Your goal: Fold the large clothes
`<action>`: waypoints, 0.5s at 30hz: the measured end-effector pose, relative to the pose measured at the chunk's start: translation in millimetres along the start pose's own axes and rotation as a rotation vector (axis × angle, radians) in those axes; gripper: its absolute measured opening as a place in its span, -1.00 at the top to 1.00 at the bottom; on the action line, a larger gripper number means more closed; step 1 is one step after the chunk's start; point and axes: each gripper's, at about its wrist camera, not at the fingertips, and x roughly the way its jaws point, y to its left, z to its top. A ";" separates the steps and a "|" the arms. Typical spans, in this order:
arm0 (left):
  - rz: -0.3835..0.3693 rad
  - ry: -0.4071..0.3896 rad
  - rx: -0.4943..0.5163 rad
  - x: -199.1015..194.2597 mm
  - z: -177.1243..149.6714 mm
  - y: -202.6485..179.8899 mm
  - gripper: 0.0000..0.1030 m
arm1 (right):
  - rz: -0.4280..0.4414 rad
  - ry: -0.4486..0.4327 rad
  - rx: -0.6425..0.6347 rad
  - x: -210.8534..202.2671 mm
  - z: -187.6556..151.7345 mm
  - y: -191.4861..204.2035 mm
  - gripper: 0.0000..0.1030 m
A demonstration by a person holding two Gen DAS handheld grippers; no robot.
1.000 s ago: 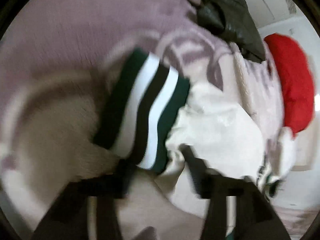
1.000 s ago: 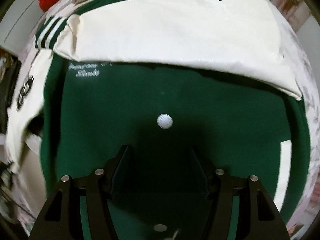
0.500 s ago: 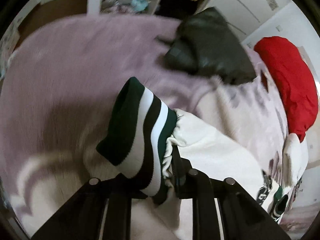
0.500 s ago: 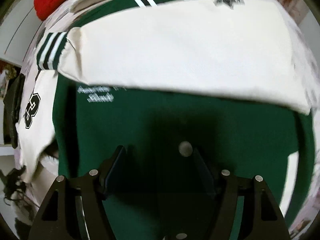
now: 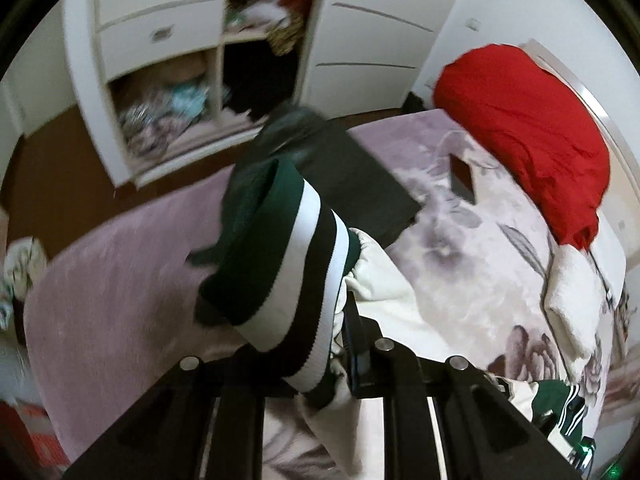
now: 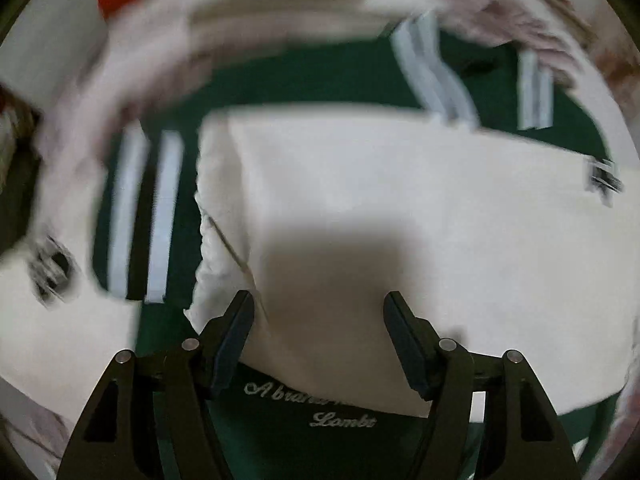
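Note:
A green varsity jacket with cream sleeves lies on the bed. My left gripper (image 5: pixel 316 344) is shut on the striped green-and-white cuff (image 5: pixel 280 280) of one cream sleeve (image 5: pixel 384 300) and holds it lifted above the bed. In the right wrist view my right gripper (image 6: pixel 318 316) is open and empty, just above the other cream sleeve (image 6: pixel 400 208), which lies folded across the green jacket body (image 6: pixel 304 440). That sleeve's striped cuff (image 6: pixel 136 216) sits to the left. The right view is blurred.
The bed has a mauve floral blanket (image 5: pixel 112 264). A dark folded garment (image 5: pixel 340 168) and a red pillow (image 5: pixel 528 136) lie on it further back. An open white wardrobe (image 5: pixel 168 60) stands beyond the bed.
My left gripper has closed on the cuff and lifted it, tilting up toward the wardrobe. My right gripper has moved forward from the green body to over the folded sleeve.

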 end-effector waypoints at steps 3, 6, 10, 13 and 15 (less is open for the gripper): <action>0.012 -0.061 0.124 -25.1 2.9 -44.3 0.75 | -0.031 0.003 -0.026 -12.8 34.0 4.6 -0.34; 0.038 -0.143 0.279 -57.9 -9.9 -100.8 0.75 | -0.139 -0.004 -0.010 -32.1 19.9 -12.3 -0.38; 0.014 -0.194 0.445 -95.3 -45.1 -176.7 0.75 | -0.196 -0.033 0.023 -52.6 -6.5 -43.3 -0.66; -0.037 -0.193 0.554 -114.8 -83.0 -237.2 0.76 | -0.182 -0.039 0.052 -63.4 16.8 -51.9 -0.66; -0.064 -0.188 0.634 -124.8 -116.8 -279.0 0.76 | -0.131 -0.042 0.104 -70.9 11.7 -73.9 -0.66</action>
